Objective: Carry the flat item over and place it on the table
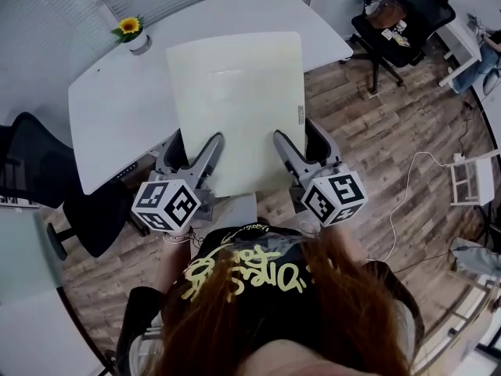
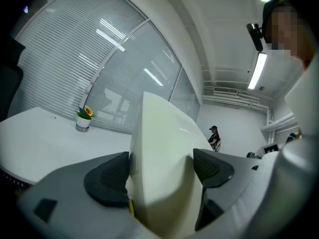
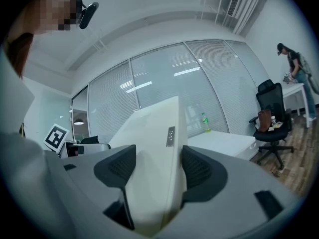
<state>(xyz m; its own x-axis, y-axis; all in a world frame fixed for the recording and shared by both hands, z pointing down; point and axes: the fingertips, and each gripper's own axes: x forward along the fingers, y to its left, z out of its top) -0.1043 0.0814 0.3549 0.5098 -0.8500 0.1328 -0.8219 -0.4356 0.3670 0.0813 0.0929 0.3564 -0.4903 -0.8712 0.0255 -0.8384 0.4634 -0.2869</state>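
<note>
The flat cream-white rectangular board (image 1: 235, 108) sits dead centre in the head view. Its far part overlaps the curved white surface (image 1: 117, 104), though it's hard to tell whether it's actually touching it. The left gripper (image 1: 194, 147) and right gripper (image 1: 301, 141) both have their fingers clamped tight on the board's near edge, one at each side, and a small potted sunflower (image 1: 131, 34) sits on the surface at upper left.
</note>
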